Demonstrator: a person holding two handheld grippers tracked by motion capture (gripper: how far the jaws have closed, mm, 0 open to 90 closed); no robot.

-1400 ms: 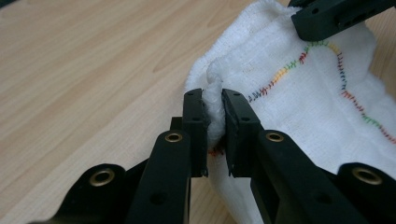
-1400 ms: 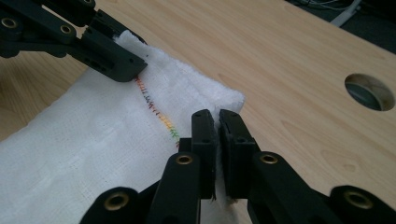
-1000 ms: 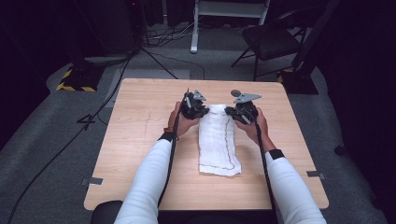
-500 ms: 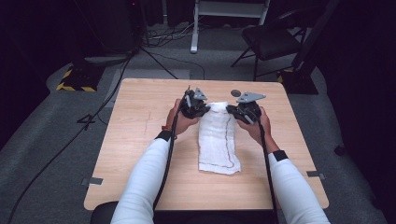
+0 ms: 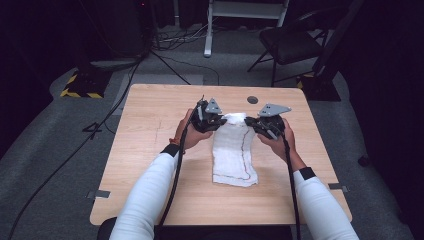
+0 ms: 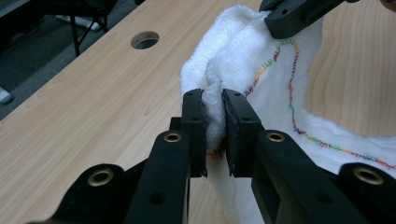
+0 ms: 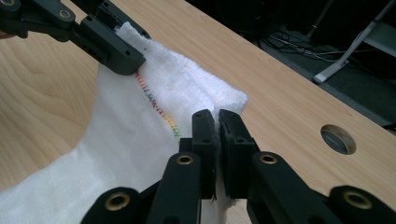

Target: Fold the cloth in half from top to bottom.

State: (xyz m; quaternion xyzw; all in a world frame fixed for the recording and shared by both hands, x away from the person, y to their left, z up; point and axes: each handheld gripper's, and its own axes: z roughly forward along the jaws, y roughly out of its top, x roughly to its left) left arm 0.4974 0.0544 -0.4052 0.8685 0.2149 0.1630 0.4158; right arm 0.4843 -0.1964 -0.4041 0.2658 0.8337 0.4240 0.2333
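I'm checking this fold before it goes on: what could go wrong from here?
The left gripper and right gripper each pinch only a thin bunch at the white towel's far corners, so one corner may slip out. The near end lies on the table and could drag crooked.

Light wooden table (image 5: 150, 165) with a round hole (image 5: 252, 99) near its far edge, standing on grey carpet (image 5: 55, 165); a white cloth (image 5: 233, 162) with coloured stitching lies along its middle, far end lifted.
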